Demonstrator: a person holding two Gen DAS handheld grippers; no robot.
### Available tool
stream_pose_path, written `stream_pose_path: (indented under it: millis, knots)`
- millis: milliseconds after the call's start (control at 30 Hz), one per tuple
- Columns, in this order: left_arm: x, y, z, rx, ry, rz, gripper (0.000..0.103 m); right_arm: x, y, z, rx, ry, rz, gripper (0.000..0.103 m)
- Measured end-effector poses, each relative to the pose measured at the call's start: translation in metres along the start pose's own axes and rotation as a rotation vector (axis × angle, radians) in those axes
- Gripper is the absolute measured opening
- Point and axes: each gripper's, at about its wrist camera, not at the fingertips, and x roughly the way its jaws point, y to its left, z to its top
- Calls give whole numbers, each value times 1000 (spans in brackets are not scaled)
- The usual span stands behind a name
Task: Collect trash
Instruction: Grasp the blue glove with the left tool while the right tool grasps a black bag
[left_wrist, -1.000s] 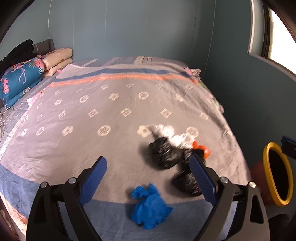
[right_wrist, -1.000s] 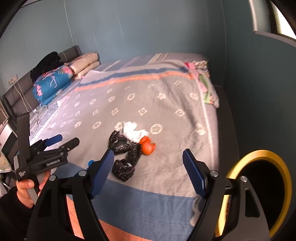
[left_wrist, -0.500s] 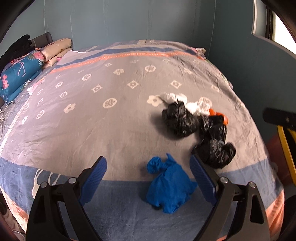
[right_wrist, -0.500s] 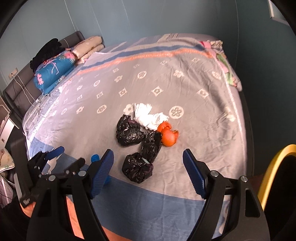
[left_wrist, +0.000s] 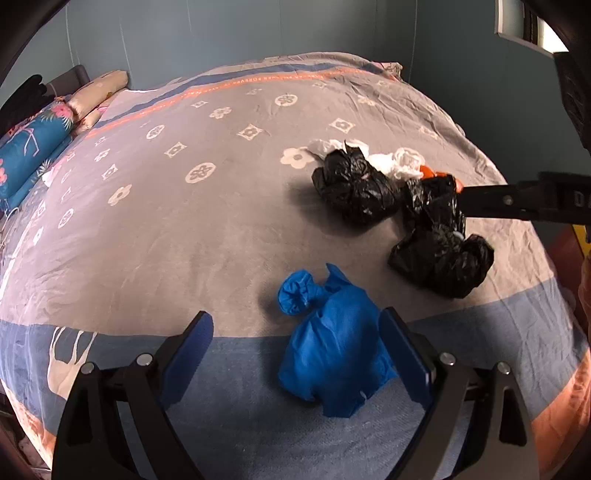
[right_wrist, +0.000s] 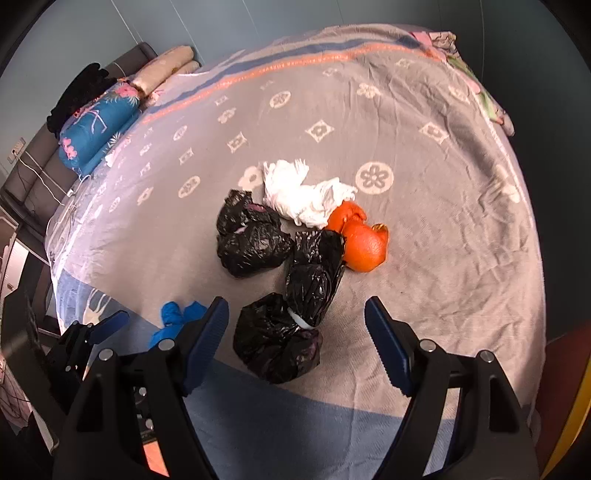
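Note:
Trash lies in a heap on the bed's patterned grey cover (left_wrist: 166, 229). A crumpled blue bag (left_wrist: 332, 347) lies between the open jaws of my left gripper (left_wrist: 295, 347). Behind it are black plastic bags (left_wrist: 354, 184), a nearer one (left_wrist: 443, 258), white tissue (left_wrist: 402, 162) and an orange peel (left_wrist: 424, 170). In the right wrist view my right gripper (right_wrist: 295, 332) is open just above a tied black bag (right_wrist: 277, 339), with another black bag (right_wrist: 251, 240), the white tissue (right_wrist: 303, 192) and the orange peel (right_wrist: 360, 242) beyond. The blue bag (right_wrist: 173, 321) shows at the left.
Pillows (left_wrist: 29, 147) and folded bedding lie at the bed's head on the left. A yellow-rimmed bin (right_wrist: 576, 417) stands off the bed's right edge. Blue-grey walls surround the bed. Dark clothes (right_wrist: 79, 92) sit on the headboard.
Both grippers have moved forward and down toward the heap. The blue bag now sits between the left jaws, the near black bag between the right jaws. Both stay open.

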Motion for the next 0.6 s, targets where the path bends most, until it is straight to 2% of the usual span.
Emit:
stream_pose_path:
  millis: [100,300,467,533,600]
  knots:
    - [6,-1,0,5,14,-2,87,13,-1,0,7,18,1,69]
    - [14,-10,0,43,20,-8,78,34,-2,-4,15,54,11,65]
    - [21,-15,-2,59,42,-34,60,49,3,-5,-6,82,6,59]
    - [21,-17,-2,73,40,-43,49,53,3,-6,-6,91,9,50]
    - [21,-19,-3,84,39,-48,43,57,1,-6,7,99,19,47]
